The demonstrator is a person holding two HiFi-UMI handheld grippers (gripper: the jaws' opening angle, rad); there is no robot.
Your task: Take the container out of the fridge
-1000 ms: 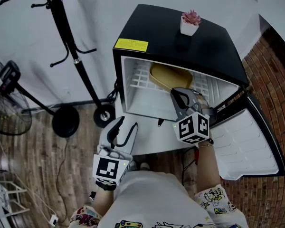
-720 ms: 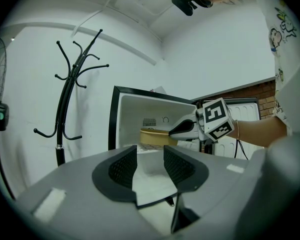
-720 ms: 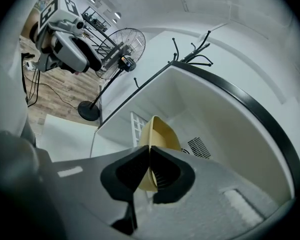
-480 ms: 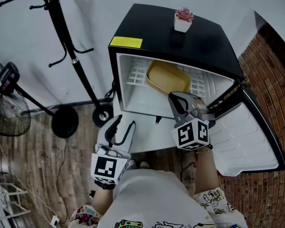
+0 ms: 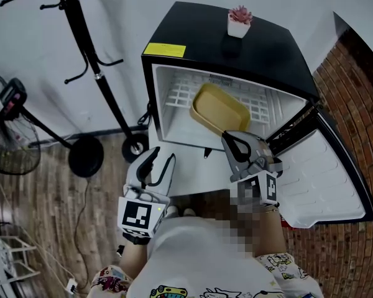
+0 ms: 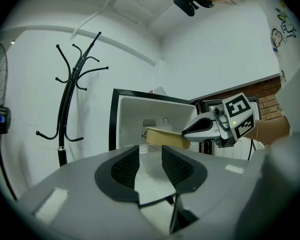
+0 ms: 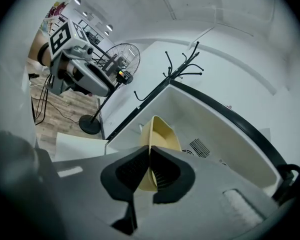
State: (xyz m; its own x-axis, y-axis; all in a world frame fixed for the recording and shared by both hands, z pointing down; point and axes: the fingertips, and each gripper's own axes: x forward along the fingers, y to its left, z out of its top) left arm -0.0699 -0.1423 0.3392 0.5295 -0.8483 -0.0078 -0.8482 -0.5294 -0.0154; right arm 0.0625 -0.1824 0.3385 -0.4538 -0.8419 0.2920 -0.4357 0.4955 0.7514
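**Inspector:** Location of the container [image 5: 219,107]?

**Assessor:** Inside the fridge [image 5: 163,98], lying over the wire shelf [image 5: 179,95], its near end reaching the front opening. The door [image 5: 326,176] stands open at 4 o'clock from the cavity.

**Inspector:** State of the right tool [image 5: 232,138]?

**Assessor:** Jaws pressed together on the container's near rim, at its 5 o'clock end. The right gripper view shows the yellow wall pinched between the pads [image 7: 161,174].

**Inspector:** And the left tool [image 5: 161,160]?

**Assessor:** Spread, with nothing between the jaws, which have just been closing a little. It sits outside the fridge at 7 o'clock from the container, well apart from it.

**Inspector:** Progress?

**Assessor:** In my judgement, door opening and grasp are complete. Removal is not: most of the container remains within the cavity. What is left is to draw it clear of the front edge without catching the shelf or the door frame. A pinch on one rim only may let the far end sag, and the left tool is placed to give support.
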